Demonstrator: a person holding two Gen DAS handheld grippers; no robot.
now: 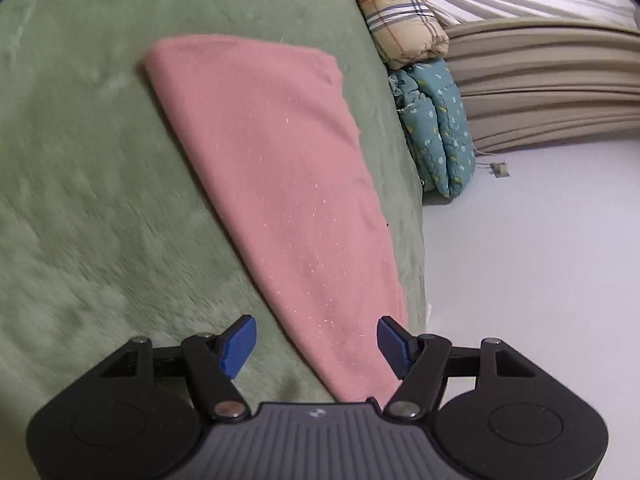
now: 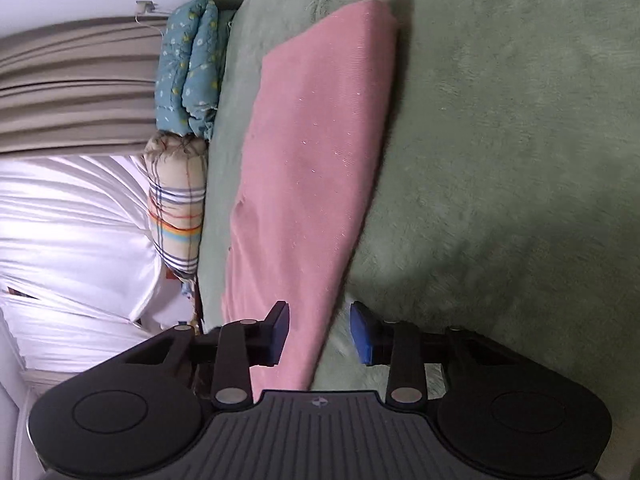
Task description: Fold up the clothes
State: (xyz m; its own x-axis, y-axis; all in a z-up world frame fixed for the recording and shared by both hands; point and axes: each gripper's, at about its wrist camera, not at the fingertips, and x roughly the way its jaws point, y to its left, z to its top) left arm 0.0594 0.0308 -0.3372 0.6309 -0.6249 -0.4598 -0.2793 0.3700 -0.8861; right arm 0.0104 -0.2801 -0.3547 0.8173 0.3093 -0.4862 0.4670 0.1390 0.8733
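Ahead of both tongs the folded pink cloth point(image 1: 272, 184) lies flat on the green plush blanket point(image 1: 80, 160), its near end between each pair of pads. The left gripper point(image 1: 316, 344) and right gripper point(image 2: 320, 332) stand released, pads not pressing. We should pinch all layers squarely before lifting. Rolled quilts point(image 1: 436, 128) and beige curtains point(image 1: 552, 88) lie beyond.

Left wrist view: close, angled down along the pink cloth point(image 1: 272, 184). Right wrist view: same, rolled sideways. Shared: cloth, green blanket point(image 1: 80, 160).
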